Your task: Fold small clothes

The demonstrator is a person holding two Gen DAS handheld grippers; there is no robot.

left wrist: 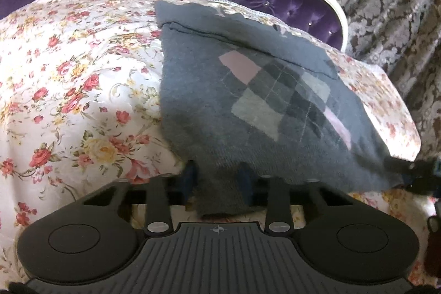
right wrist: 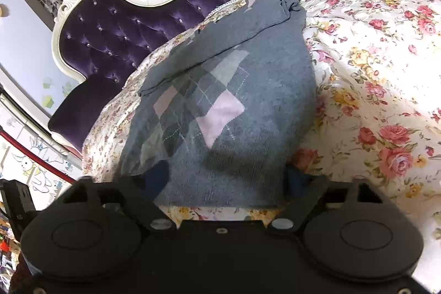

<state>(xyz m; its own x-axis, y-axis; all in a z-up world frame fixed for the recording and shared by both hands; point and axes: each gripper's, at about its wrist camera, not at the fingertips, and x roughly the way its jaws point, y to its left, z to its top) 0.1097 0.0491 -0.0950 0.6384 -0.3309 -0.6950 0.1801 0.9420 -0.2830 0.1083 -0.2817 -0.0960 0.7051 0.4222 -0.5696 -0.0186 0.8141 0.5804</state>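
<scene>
The left gripper has its blue-tipped fingers drawn close, pinching the near hem of the grey knitted argyle garment. This lies on the floral bedspread. The right gripper stands with fingers spread wide, the garment's near edge between them, not clamped.

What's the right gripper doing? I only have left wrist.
Observer: The right gripper is open, fingers wide apart at the near hem of the grey argyle sweater. Fabric spans the gap.
Operator: Left gripper is pinched shut on the hem here. Far edge flat?
Observer: Not quite. From the right wrist, the far corner looks bunched.
</scene>
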